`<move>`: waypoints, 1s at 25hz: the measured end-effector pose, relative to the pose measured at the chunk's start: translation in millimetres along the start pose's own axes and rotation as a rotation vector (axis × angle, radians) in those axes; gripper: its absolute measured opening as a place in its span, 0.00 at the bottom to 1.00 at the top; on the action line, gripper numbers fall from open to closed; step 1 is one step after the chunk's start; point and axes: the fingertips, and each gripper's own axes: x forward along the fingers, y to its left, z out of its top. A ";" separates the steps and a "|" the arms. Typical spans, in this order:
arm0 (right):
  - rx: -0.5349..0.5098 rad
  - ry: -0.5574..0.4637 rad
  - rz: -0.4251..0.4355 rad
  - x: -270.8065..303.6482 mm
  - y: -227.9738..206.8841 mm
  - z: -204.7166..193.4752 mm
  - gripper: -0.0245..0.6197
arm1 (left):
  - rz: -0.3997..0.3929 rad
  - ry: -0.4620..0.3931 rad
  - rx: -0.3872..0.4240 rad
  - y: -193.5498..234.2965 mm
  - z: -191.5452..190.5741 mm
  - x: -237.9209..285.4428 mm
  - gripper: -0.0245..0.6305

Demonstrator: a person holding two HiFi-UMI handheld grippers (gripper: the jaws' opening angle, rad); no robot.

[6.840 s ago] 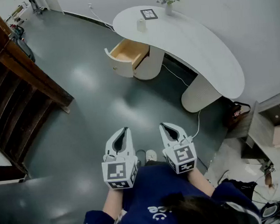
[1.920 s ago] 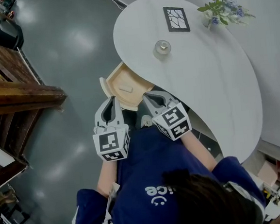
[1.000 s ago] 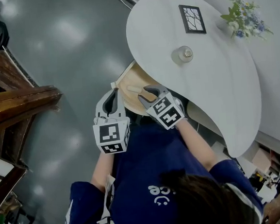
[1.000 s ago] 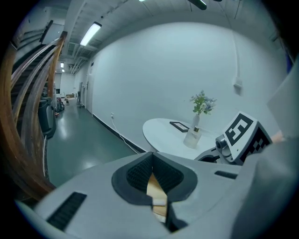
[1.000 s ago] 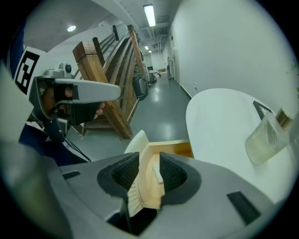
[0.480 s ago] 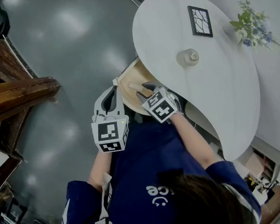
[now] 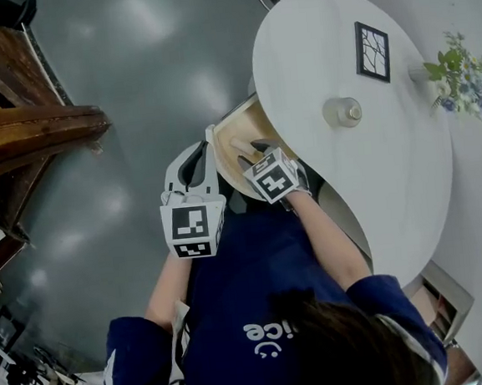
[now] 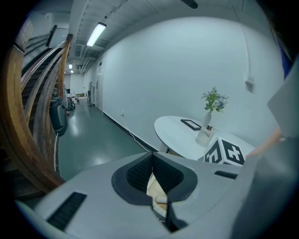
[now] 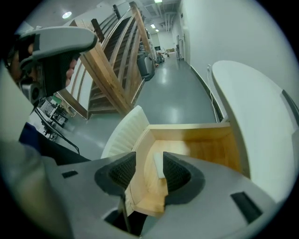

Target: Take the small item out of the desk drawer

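Right hand-held gripper (image 7: 251,150) reaches into the open wooden drawer (image 7: 242,125) at frame centre of the head view. Its jaws are opening, released, and the pads press on nothing. In the right gripper view the small item (image 9: 159,164), a pale flat bar, lies on the drawer floor in line with the gap between the jaws, nearer the right-hand pad and close to the drawer's left inner wall. Item is still inside the drawer, not lifted.

Left hand-held gripper (image 7: 192,152) hangs just left of the drawer front in the head view, outside the drawer. The left gripper view shows its jaws clenched, tips touching, nothing between them.

The drawer sticks out from under the white rounded surface (image 7: 366,185), which fills the right half of the head view. On the surface are a dark picture frame (image 7: 372,50) at upper right, a small round jar (image 7: 342,111) below it, and a vase of flowers (image 7: 462,84) at the far right edge. All three stand well apart from the drawer.

Wooden stair rail (image 7: 27,139) at upper left, grey glossy floor (image 7: 129,63) between it and the surface.
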 end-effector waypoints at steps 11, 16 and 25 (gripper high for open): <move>-0.049 0.046 0.006 38.0 -11.5 -16.3 0.34 | 0.053 0.002 -0.094 4.1 -19.4 -10.4 0.04; -0.094 0.083 0.016 54.0 -11.9 -20.8 0.34 | 0.086 0.021 -0.093 6.9 -26.3 -13.7 0.04; -0.145 0.143 0.033 86.8 -15.1 -29.6 0.35 | 0.089 0.047 -0.129 3.2 -46.5 -20.3 0.04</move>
